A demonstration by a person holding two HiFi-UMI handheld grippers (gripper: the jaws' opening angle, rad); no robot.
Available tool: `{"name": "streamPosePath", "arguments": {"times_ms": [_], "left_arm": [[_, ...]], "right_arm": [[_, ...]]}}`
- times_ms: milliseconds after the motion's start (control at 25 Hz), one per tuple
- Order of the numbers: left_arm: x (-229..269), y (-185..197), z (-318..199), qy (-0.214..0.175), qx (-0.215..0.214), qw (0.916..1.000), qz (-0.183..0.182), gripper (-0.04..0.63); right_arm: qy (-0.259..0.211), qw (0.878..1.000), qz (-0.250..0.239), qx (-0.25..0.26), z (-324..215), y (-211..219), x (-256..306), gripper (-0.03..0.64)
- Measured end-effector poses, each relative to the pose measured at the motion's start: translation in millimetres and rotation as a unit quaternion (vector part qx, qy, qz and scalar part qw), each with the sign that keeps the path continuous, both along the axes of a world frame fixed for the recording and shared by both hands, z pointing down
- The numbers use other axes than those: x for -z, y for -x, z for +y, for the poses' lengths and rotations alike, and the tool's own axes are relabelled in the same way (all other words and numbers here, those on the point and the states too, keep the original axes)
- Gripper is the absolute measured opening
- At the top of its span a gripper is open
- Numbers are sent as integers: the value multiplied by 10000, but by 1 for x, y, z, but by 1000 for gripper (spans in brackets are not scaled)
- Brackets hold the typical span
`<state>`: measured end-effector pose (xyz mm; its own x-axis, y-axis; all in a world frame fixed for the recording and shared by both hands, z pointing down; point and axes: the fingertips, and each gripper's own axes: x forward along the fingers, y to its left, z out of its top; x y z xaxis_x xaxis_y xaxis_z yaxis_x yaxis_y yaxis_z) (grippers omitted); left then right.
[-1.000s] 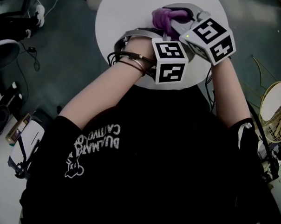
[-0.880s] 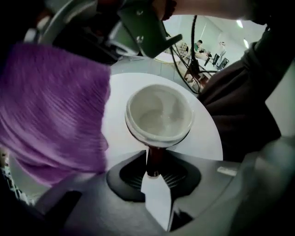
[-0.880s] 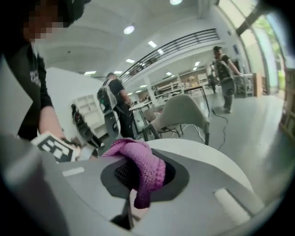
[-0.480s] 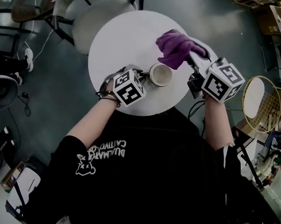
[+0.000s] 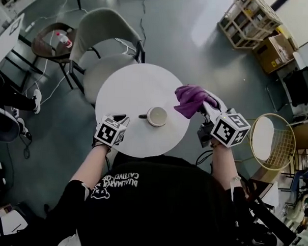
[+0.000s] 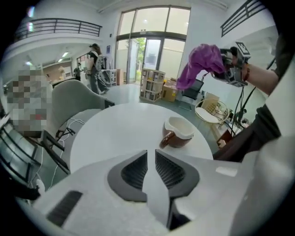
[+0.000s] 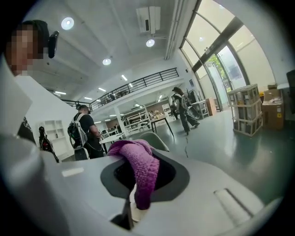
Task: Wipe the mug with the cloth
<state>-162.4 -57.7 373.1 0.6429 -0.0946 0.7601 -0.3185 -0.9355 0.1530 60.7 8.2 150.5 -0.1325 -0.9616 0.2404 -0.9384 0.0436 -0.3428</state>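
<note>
The mug (image 5: 157, 116) stands upright on the table (image 5: 130, 88), its cream inside showing.

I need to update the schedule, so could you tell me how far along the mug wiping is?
Looks done: the mug stands upright on the table, let go since half a second ago. In hand: the right gripper pinches the purple cloth, raised clear of the mug. The left gripper is empty, its jaws having just been closing. Remaining: probably only putting the cloth down; whether the mug is clean cannot be seen.
</note>
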Motion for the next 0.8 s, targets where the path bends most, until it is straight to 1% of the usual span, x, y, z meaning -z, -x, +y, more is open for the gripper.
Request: {"name": "streamPosePath", "arguments": {"times_ms": [40,80,160,280,320,360,400,440,480,520,560,680,720,760,800], "left_arm": [[12,1,1,-89,204,9997,89,41],[26,2,2,-214,410,9987,208,2],[59,1,9,-426,794,9944,544,-2],[108,-8,50,-424,1250,9843,1171,-2],[125,-15,68,-391,1355,9793,1450,-2],[142,-22,87,-344,1454,9726,1783,-2],[158,-28,106,-285,1566,9636,2150,-2],[172,-32,123,-226,1695,9527,2511,-2],[183,-34,138,-183,1828,9417,2820,-2],[193,-35,152,-167,1946,9322,3046,-2],[200,-35,166,-181,2038,9251,3198,-2],[215,-33,204,-303,2196,9099,3506,0],[218,-34,216,-322,2221,9061,3587,0],[219,-35,228,-324,2233,9040,3632,-1],[218,-36,238,-319,2233,9043,3624,0]], "right_arm": [[-136,9999,-98,33,8,-3,9,38],[-268,9994,-200,81,16,-6,18,38],[-443,9981,-388,187,32,-10,31,38],[-418,9975,-480,310,65,-16,46,38],[-401,9975,-455,359,77,-19,51,38],[-413,9974,-418,426,90,-21,56,38],[-451,9970,-376,509,103,-22,59,38],[-499,9964,-336,600,116,-22,62,38],[-543,9957,-293,693,129,-22,62,38],[-575,9949,-241,788,140,-21,61,38],[-591,9942,-171,878,151,-20,60,38],[-562,9928,142,1050,182,-24,53,38],[-545,9922,262,1087,192,-25,50,38],[-530,9915,379,1126,200,-27,47,38],[-513,9907,481,1167,206,-27,44,37]]}}
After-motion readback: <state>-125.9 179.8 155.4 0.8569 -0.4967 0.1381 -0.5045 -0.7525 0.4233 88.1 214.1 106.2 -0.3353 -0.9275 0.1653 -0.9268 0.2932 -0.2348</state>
